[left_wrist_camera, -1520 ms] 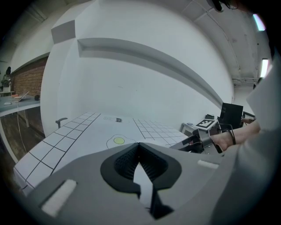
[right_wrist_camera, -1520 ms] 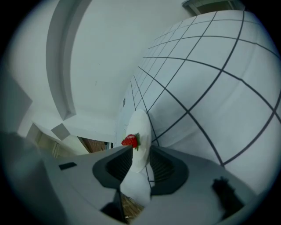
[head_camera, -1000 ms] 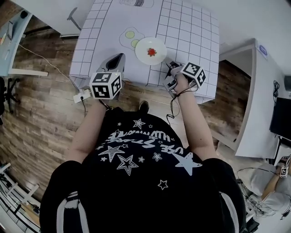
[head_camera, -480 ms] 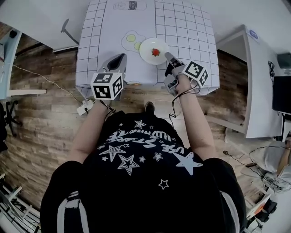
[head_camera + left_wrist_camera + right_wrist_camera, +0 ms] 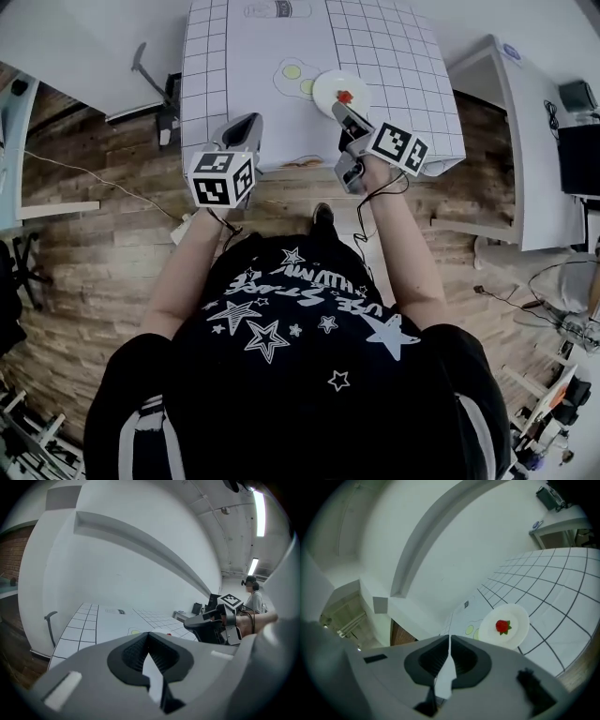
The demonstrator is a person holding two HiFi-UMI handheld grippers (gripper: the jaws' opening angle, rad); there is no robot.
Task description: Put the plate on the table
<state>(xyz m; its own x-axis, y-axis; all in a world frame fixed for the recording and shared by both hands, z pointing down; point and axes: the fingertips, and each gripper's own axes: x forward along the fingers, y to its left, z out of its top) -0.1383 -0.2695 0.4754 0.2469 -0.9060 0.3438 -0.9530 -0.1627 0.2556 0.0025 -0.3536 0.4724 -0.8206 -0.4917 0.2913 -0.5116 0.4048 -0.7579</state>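
Observation:
The white plate (image 5: pixel 330 86) lies flat on the grid-patterned table (image 5: pixel 244 75), with a red strawberry (image 5: pixel 345 97) on it. The right gripper view shows the same plate (image 5: pixel 516 620) and strawberry (image 5: pixel 502 626) ahead of the jaws and a little right. My right gripper (image 5: pixel 339 112) hovers at the plate's near edge. Its jaws have just been closing and now meet with nothing between them (image 5: pixel 449 637). My left gripper (image 5: pixel 247 120) is over the table's near edge, left of the plate, and is shut and empty (image 5: pixel 148 634).
Yellow-green egg shapes (image 5: pixel 298 77) are printed on the table beside the plate. A white desk (image 5: pixel 511 131) stands to the right over the wooden floor (image 5: pixel 84 244). A metal stand (image 5: pixel 142 67) is at the table's left. A person (image 5: pixel 255 597) stands far off.
The right gripper's jaws have gone from open to shut, and it has rolled and risen at the plate's near edge. The plate stays on the table. The left gripper shifted slightly.

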